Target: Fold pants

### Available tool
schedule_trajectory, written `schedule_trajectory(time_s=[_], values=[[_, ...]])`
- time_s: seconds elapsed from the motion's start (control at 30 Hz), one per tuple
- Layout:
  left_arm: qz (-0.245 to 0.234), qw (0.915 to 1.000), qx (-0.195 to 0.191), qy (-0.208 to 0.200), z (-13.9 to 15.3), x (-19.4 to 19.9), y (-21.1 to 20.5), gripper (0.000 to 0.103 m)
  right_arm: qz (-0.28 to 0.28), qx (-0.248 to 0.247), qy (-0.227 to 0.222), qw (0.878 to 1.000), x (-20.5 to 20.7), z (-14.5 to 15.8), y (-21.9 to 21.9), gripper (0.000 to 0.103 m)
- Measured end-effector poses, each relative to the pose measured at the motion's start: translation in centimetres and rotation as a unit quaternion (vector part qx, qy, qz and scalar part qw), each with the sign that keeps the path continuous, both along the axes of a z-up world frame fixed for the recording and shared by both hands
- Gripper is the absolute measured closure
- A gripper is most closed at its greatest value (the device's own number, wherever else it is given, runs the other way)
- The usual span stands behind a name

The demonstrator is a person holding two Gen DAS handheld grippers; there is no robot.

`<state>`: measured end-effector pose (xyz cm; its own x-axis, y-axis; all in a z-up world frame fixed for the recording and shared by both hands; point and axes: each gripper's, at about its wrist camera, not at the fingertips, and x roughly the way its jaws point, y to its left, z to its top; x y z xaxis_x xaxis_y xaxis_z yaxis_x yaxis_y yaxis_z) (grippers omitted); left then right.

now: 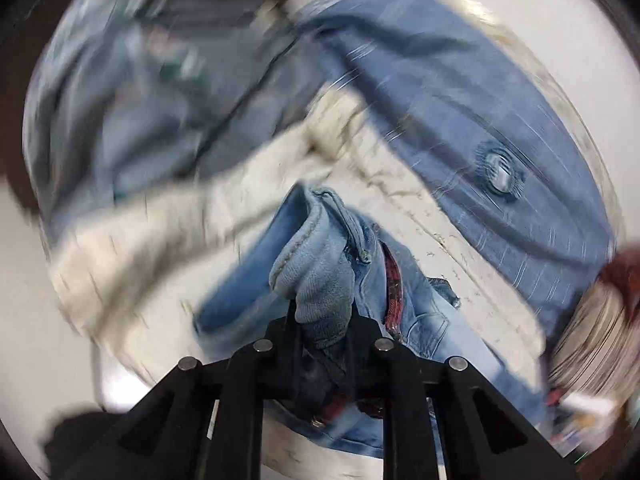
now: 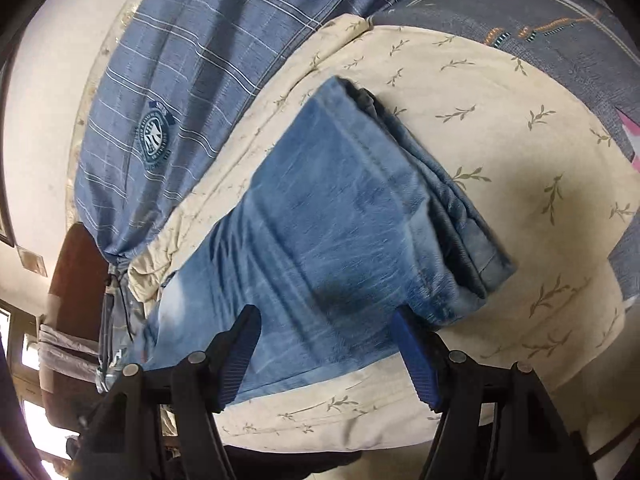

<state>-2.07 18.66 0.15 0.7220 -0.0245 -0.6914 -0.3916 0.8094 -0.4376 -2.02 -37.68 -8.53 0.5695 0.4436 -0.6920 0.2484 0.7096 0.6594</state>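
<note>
Blue jeans (image 2: pixel 332 216) lie on a cream leaf-print sheet (image 2: pixel 500 128), legs doubled with the hems stacked at the right. My right gripper (image 2: pixel 326 312) is open and empty, its fingers spread just above the near part of the denim. In the blurred left wrist view my left gripper (image 1: pixel 324 312) is shut on a bunched fold of the jeans (image 1: pixel 316 264), at the waist end with a red-lined inner band showing, lifted above the sheet (image 1: pixel 160 224).
A blue checked pillow (image 2: pixel 192 80) with a round badge lies beside the jeans, also in the left wrist view (image 1: pixel 460 112). A grey patterned blanket (image 2: pixel 520 12) lies beyond the sheet. A dark wooden headboard (image 2: pixel 76 264) stands at the left.
</note>
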Motion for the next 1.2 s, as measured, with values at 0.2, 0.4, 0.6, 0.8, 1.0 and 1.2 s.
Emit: schedule_trajectory(time_s=[0.2, 0.4, 0.6, 0.8, 1.0, 1.2], values=[[-0.032, 0.9879, 0.017, 0.151, -7.6, 3.1, 0.9, 0.073, 0.015, -0.042, 0.025, 0.999, 1.1, -0.1, 0.3, 0.032], [-0.011, 0.9945, -0.011, 0.104, -3.7, 0.6, 2.3, 0.061, 0.002, -0.083, -0.013, 0.996, 2.1, 4.1, -1.1, 0.031], [-0.028, 0.9959, 0.082, 0.027, 0.3, -0.9, -0.8, 0.048, 0.002, -0.126, -0.011, 0.992, 7.2, 4.9, -2.8, 0.031], [-0.143, 0.9712, 0.130, 0.140, -5.7, 3.3, -5.9, 0.045, 0.048, -0.198, 0.002, 0.979, 10.8, 4.6, -0.5, 0.096], [-0.144, 0.9672, 0.158, 0.138, -6.7, 2.3, -6.5, 0.043, 0.059, -0.342, -0.016, 0.938, 10.9, 6.4, 1.4, 0.097], [-0.163, 0.9625, 0.163, 0.143, -6.7, 2.3, -6.5, 0.042, -0.029, -0.246, -0.031, 0.968, 8.5, 6.6, -2.8, 0.090]])
